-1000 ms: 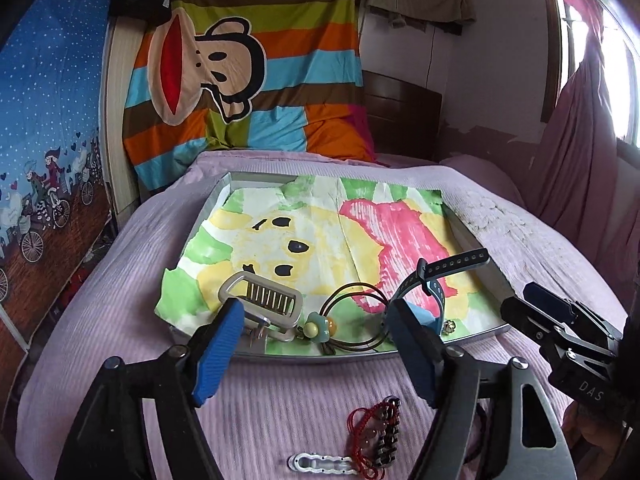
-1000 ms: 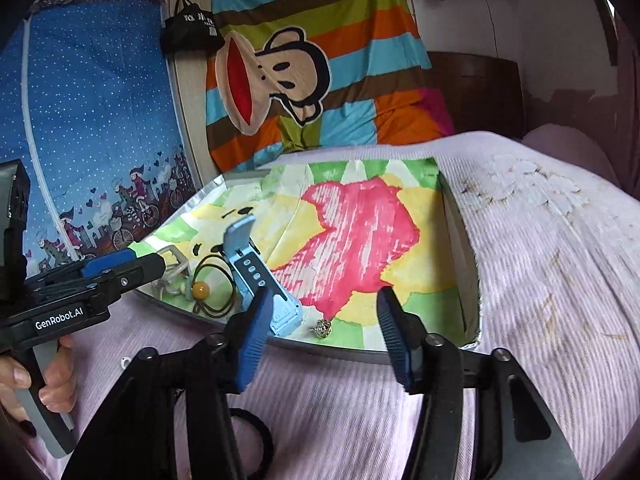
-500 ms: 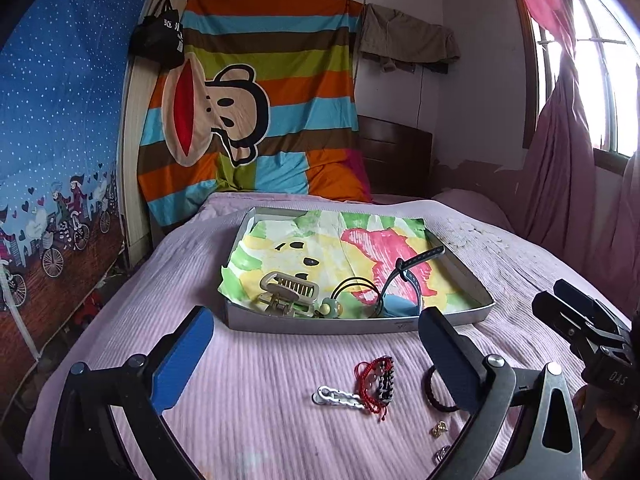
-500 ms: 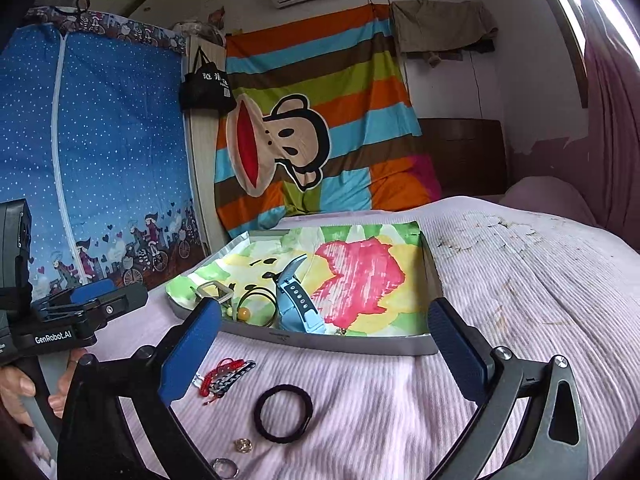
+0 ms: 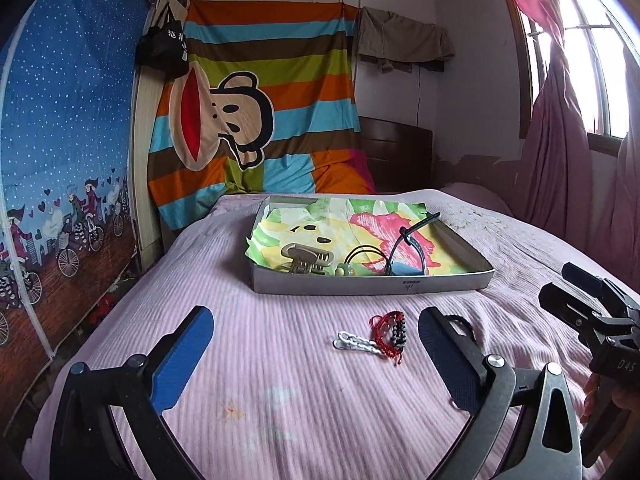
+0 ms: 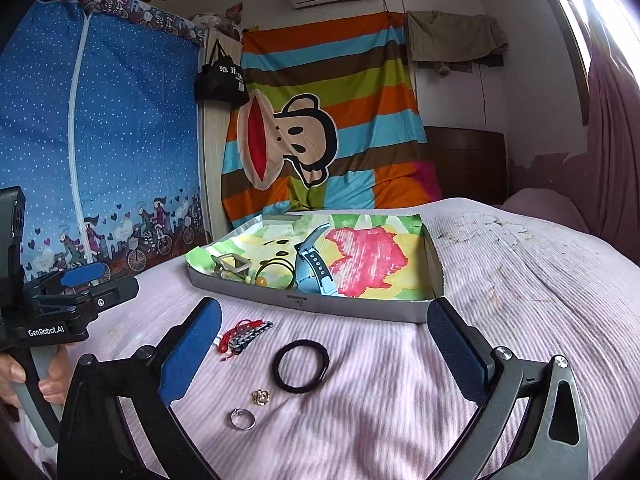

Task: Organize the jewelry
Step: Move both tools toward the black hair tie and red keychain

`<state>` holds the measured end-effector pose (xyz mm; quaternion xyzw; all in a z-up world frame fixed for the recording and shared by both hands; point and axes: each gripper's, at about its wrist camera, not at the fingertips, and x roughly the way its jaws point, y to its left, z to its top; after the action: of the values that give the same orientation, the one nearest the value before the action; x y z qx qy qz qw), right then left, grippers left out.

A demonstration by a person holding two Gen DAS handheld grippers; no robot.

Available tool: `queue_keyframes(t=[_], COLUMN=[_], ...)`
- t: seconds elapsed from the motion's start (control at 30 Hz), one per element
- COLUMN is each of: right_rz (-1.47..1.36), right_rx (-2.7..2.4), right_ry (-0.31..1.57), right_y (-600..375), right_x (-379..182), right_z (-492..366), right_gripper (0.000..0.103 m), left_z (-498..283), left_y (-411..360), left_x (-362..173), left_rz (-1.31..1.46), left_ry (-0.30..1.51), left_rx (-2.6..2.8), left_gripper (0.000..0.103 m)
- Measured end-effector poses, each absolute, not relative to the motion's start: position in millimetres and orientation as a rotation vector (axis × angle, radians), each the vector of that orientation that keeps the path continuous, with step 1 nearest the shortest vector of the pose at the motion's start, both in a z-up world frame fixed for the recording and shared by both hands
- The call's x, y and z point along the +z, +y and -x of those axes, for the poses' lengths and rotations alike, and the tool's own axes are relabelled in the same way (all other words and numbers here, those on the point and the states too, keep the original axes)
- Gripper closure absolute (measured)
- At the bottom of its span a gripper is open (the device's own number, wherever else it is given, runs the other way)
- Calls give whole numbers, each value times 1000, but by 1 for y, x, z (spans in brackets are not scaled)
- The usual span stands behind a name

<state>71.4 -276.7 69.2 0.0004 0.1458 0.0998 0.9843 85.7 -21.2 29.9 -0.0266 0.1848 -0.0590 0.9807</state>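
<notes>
Currently both tongs, left gripper (image 5: 316,354) and right gripper (image 6: 326,344), are hanging spread and empty between picks; shallow grey cardboard tray (image 6: 360,307) is holding some pieces. Black elastic hair tie (image 6: 301,366), red-and-black braided bracelet (image 6: 242,336) and small silver ring (image 6: 242,418) are lying on pink bedspread (image 6: 520,320), awaiting low, narrow pinches.

You have a ribbed, matt pink cloth bedspread (image 6: 500,320) under everything. The shallow grey cardboard tray (image 6: 360,307) is lined with creased, painted paper (image 6: 372,256). At the bedspread's six o'clock, the silver metal ring (image 6: 242,418) shines glossy; the black fabric hair tie (image 6: 301,365) looks matt and fuzzy. The light-blue watch strap (image 6: 316,276) looks smooth, rubbery.
</notes>
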Motion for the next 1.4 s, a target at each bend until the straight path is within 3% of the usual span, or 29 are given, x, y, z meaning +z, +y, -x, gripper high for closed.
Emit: queue_keyframes(t=[0.7,0.97,1.0,1.13,1.4], right_rz=[33,24,22,9,-4], right_rx=[204,231,236,249,259], right_ry=[503,591,596,622,675], right_y=[-265,-263,-263,-262,-257], right_x=[35,21,20,16,4], right_z=[-109,-136,-138,-150,-166], right_gripper=[2,3,5,26,44], left_z=[-129,-148,-150,-159,-170], left_y=[-15,-27,-28,-33,-42], left_x=[2,-4,-5,-7,-12], left_rz=[110,114,115,119,112], left_ry=[643,690,693,713,737], left_rx=[-163,-208,-214,-235,-260], left_gripper=[0,18,21,35,53])
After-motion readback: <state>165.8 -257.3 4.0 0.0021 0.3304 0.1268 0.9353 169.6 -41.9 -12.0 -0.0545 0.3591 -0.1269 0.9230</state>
